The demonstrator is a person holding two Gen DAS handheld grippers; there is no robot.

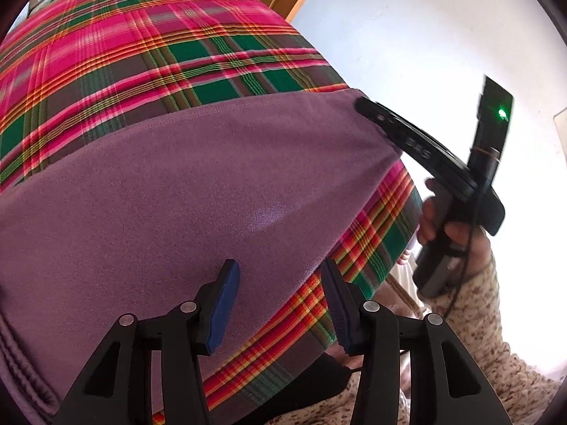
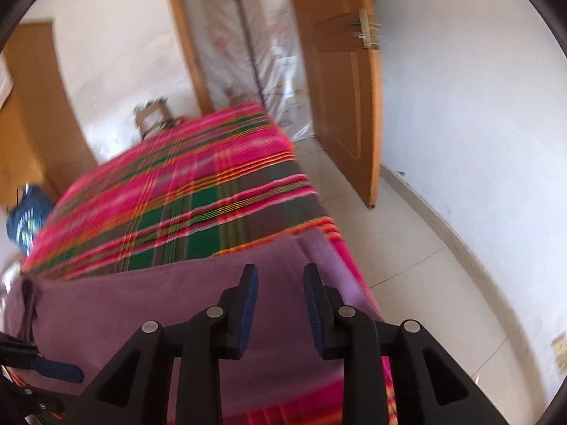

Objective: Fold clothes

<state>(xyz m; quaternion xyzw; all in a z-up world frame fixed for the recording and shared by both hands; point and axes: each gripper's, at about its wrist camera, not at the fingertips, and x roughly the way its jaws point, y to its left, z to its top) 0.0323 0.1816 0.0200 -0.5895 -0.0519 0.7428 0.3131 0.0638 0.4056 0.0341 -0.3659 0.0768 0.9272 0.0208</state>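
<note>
A purple fleece garment (image 1: pixel 184 191) lies flat across the near end of a bed covered in pink, green and brown plaid cloth (image 1: pixel 149 46). My left gripper (image 1: pixel 280 269) stands open just above the garment's right edge, with nothing between its blue pads. In the right wrist view my right gripper (image 2: pixel 280 271) is open above the same purple garment (image 2: pixel 170 304), its pads clear of the cloth. The right tool's black body (image 1: pixel 425 156) reaches over the garment's far right corner, held by a hand (image 1: pixel 457 233) in a speckled sleeve. A blue pad of the left gripper (image 2: pixel 56 372) shows at lower left.
The bed's right edge drops to a pale tiled floor (image 2: pixel 407 248) beside a white wall (image 2: pixel 478 124). A wooden door (image 2: pixel 340 88) stands open beyond the bed's far corner. A blue bag (image 2: pixel 28 212) sits at the left, and a small stool (image 2: pixel 152 113) stands behind the bed.
</note>
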